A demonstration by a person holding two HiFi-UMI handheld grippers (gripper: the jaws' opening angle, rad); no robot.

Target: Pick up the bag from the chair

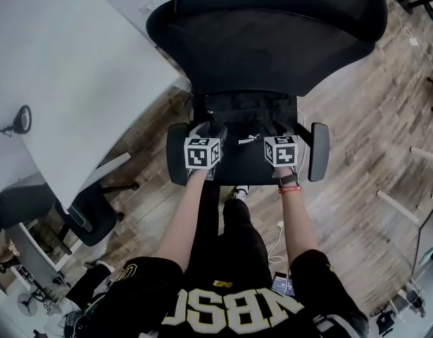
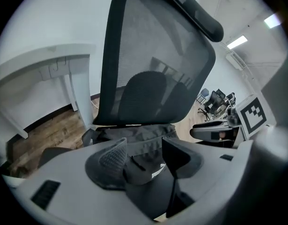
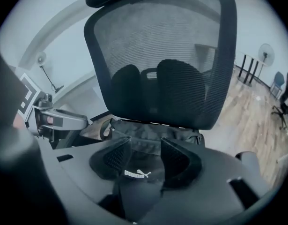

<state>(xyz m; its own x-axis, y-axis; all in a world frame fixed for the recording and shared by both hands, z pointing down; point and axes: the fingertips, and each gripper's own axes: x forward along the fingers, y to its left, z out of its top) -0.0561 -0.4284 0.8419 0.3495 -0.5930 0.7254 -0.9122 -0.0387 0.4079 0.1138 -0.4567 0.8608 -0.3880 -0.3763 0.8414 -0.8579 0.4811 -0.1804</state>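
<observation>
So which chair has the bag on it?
The big black mesh-backed chair right in front of the person: the black bag lies on its seat. The smaller chair down by the white desk shows no bag.

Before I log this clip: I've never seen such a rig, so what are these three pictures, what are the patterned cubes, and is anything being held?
No robot here: a person holds a two-jaw gripper in each hand; the patterned cubes are part of them. The head view looks down from the person's head: the left gripper and right gripper reach over a black bag lying on an office chair, beside a white desk. The other two pictures come from a camera on each gripper, looking along its jaws. Both pairs of jaws stand apart with the bag's fabric between them; nothing is clamped yet.
</observation>
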